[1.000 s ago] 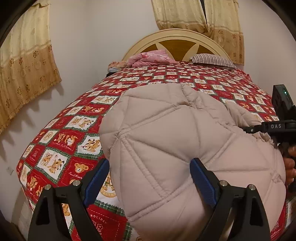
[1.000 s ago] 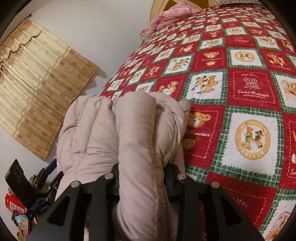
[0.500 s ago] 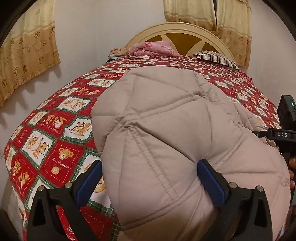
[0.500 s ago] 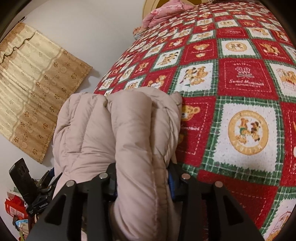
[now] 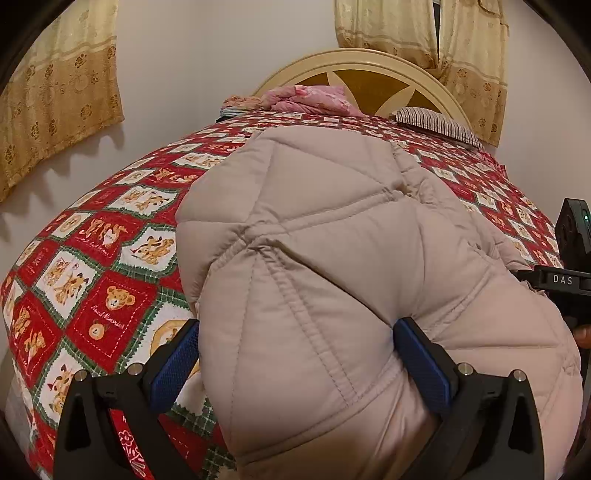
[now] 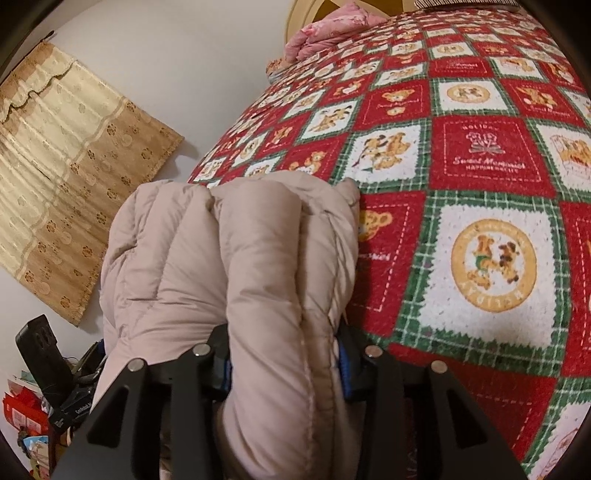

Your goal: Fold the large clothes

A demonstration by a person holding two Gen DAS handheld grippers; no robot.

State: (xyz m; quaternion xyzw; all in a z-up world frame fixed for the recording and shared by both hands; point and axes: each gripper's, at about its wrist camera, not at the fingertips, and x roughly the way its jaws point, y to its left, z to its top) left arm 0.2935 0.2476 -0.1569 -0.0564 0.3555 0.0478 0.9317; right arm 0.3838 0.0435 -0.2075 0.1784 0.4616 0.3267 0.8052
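Currently, the left gripper is clamping a thick fold of the beige quilted jacket, its blue pads pressing into the padding from both sides, set fairly wide by the bulk between them. In its view the jacket is lying spread across the near part of the bedspread, a red and green patchwork printed with teddy bears, and reaching far up the bed. That view alone is showing the headboard in full, the striped pillow on the right, and curtains hanging to the left and behind the bed. At its right edge the other gripper's black body, marked DAS, is showing beside the jacket.

Over on the right, the right gripper is squeezing a narrower, bunched roll of the jacket, jaws drawn closer together. Its view is showing the jacket's edge resting on the bedspread, with bare patchwork stretching right and far, a pink bundle at the far end, and clutter near the floor at lower left.
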